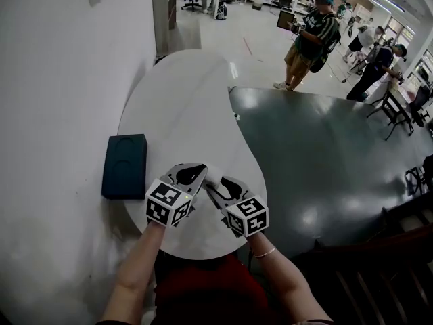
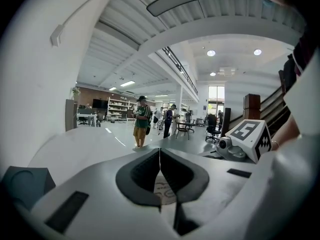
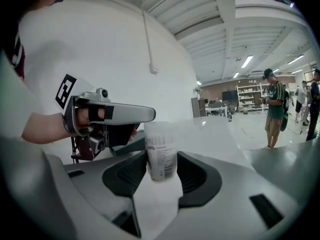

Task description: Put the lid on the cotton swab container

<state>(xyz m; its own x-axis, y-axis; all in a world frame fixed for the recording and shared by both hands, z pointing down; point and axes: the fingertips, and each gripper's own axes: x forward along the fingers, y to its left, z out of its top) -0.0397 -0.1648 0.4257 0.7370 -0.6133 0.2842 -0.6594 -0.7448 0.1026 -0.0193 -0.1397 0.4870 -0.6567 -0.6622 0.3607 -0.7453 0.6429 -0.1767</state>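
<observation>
My right gripper (image 3: 161,170) is shut on the cotton swab container (image 3: 160,151), a translucent upright cylinder with a printed label and an open top. My left gripper (image 2: 159,159) is shut on the lid (image 2: 164,193), a thin round disc held edge-on, with only its printed lower part showing between the jaws. In the head view both grippers meet over the near part of the white round table (image 1: 183,107), the left gripper (image 1: 197,175) touching or nearly touching the right gripper (image 1: 215,187), with the container (image 1: 212,177) between them. In the right gripper view, the left gripper (image 3: 127,115) hovers just left of the container's rim.
A dark teal box (image 1: 125,165) lies at the white table's left edge, against the white wall (image 1: 54,114). A dark green table (image 1: 325,154) adjoins on the right. Several people (image 1: 311,39) stand far behind. Dark wooden railing (image 1: 379,263) is at lower right.
</observation>
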